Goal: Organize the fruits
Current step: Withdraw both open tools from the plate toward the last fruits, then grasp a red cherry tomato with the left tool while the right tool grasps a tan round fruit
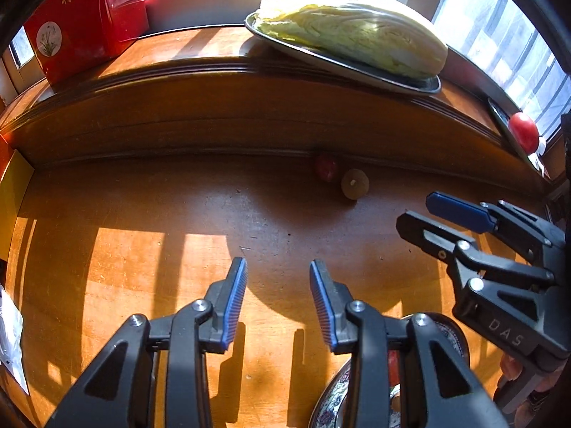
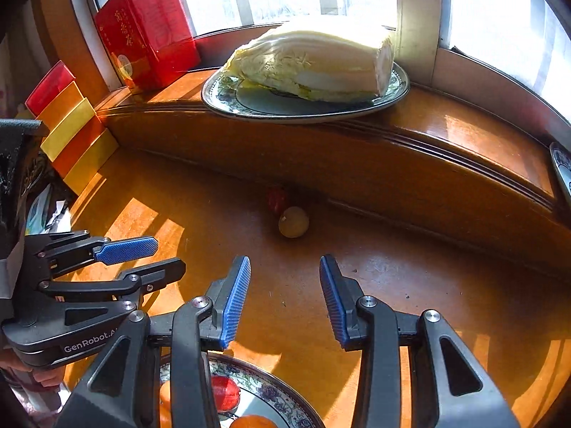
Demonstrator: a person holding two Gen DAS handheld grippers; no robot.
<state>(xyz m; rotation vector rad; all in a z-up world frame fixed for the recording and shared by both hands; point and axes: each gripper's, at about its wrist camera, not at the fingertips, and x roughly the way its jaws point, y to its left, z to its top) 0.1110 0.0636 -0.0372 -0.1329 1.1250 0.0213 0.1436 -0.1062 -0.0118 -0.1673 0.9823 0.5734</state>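
A small red fruit (image 1: 325, 167) and a round yellow-brown fruit (image 1: 354, 184) lie together on the wooden table against the raised ledge; both also show in the right wrist view, the red one (image 2: 277, 198) and the yellow one (image 2: 293, 222). A patterned plate (image 2: 282, 397) below my grippers holds a red fruit (image 2: 225, 392) and orange fruits (image 2: 251, 421). My left gripper (image 1: 278, 299) is open and empty above the table. My right gripper (image 2: 284, 299) is open and empty, pointing toward the two loose fruits; it also shows in the left wrist view (image 1: 423, 215).
A napa cabbage (image 2: 314, 60) lies on an oval plate (image 2: 232, 101) on the ledge by the window. A red tea box (image 2: 146, 32) stands at the ledge's left. Coloured boxes (image 2: 71, 125) line the table's left. A red tomato (image 1: 523, 132) sits on another plate at the right.
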